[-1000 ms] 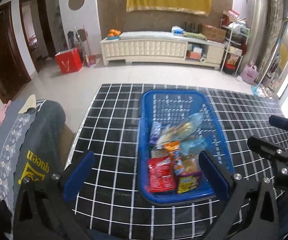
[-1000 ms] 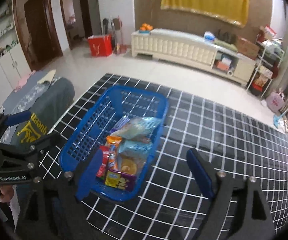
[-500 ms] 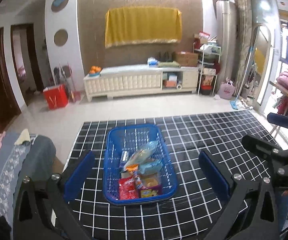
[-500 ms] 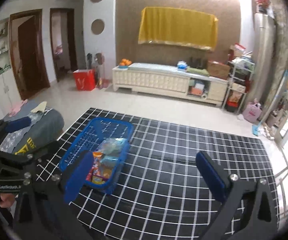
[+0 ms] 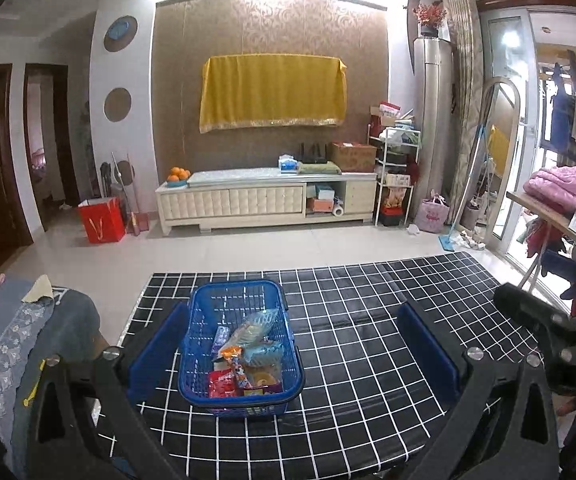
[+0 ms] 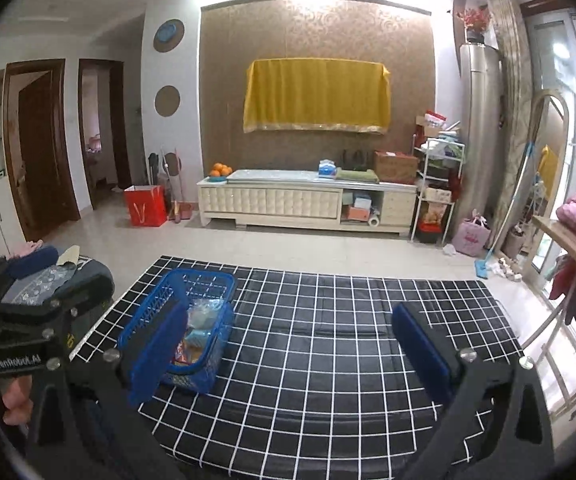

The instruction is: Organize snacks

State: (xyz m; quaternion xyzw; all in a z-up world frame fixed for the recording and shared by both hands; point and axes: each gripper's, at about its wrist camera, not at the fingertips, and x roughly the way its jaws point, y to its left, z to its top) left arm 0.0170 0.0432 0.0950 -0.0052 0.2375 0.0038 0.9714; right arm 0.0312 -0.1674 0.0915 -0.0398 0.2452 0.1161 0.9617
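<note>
Both tongs hang released above my table: the left tongs gape wide with nothing between their blue pads, and the right tongs, which have just been opening, stand equally wide and empty. Across the table lies a black cloth with a white grid. On its left part sits the blue basket, and the snacks are piled inside it at the near end: a red packet, an orange one, clear crinkled bags, a purple wrapper. I cannot read any brand on them. In the right view the left tongs' body shows at the frame's left edge, held by a hand, with white lettering that I read as "GenRobot.AI". In the left view the right tongs' body carries letters cut off at the frame edge.
</note>
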